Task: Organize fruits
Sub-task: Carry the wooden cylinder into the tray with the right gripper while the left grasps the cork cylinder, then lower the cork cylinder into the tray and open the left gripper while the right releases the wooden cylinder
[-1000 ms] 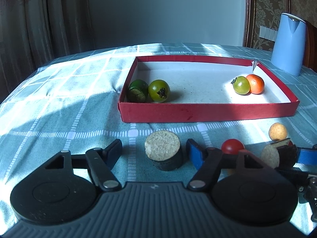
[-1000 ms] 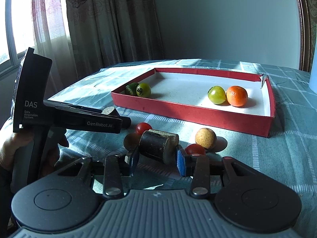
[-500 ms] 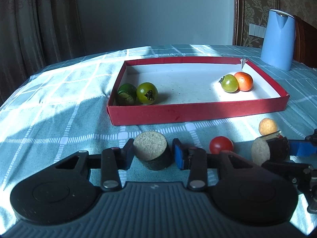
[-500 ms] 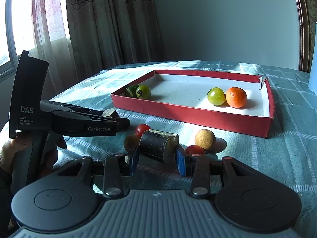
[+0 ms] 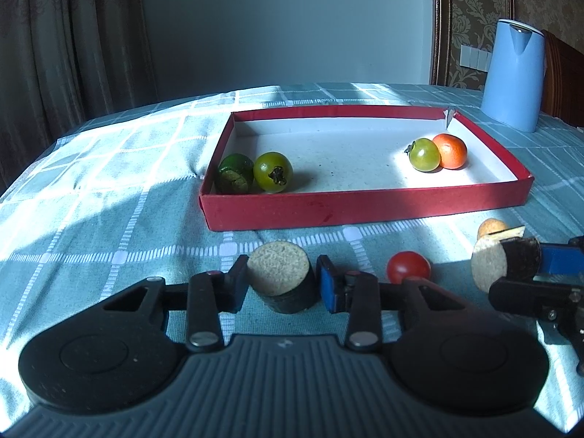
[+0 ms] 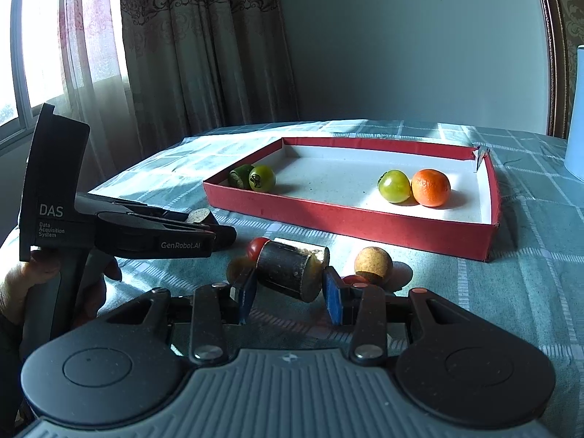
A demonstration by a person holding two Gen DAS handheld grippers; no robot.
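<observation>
the middle of the red tray (image 5: 365, 206) floor lies bare between the two green fruits (image 5: 255, 173) at its left wall and the green tomato (image 5: 423, 154) and orange (image 5: 450, 150) at its right. the tray's low front wall stands across the way in from the near desk (image 5: 109, 219). to the right, a red tomato (image 5: 408, 267), a tan ball (image 5: 491, 227) and the right claw (image 5: 525, 266) crowd the cloth, while the left side lies bare.

A teal checked cloth (image 5: 109, 189) is spread over the tabletop. A light blue jug (image 5: 513, 76), possibly a kettle, is stood at the far right corner. Patterned curtains (image 6: 204, 47) are hung beside a window (image 6: 33, 43), and wall switches (image 5: 473, 57) are mounted behind.
</observation>
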